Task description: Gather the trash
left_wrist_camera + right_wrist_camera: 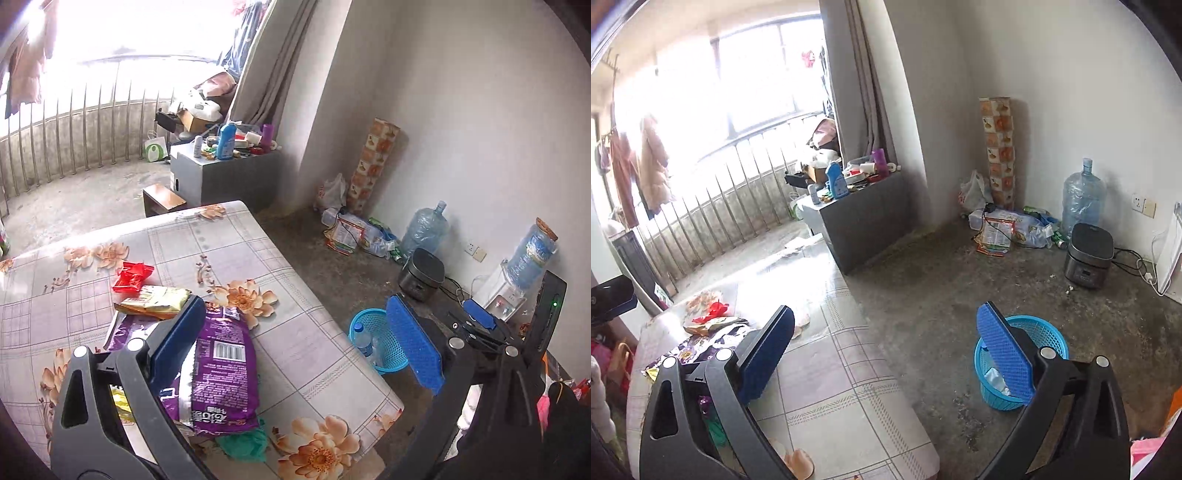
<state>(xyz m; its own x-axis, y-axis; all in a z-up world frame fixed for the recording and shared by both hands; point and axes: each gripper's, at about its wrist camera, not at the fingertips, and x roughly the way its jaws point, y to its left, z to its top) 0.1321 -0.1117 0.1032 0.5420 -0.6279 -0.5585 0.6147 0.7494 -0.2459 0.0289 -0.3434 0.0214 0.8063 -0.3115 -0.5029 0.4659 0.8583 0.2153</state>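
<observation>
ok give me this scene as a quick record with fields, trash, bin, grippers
surface: floral-print table
trash on table: purple foil snack bag; red crinkled plastic wrapper; gold flat packet; green crumpled wrapper
bin: blue plastic mesh basket on the floor, clear plastic bottle inside
left hand-held gripper: open, nothing held
right hand-held gripper: open, nothing held

Floral-patterned counter (295, 332) bearing a purple snack bag (221, 369), a gold packet (155, 301), a red wrapper (133, 277) and green plastic (243, 443); concrete floor (942, 295) beside it carrying a blue basket (1049, 332).
</observation>
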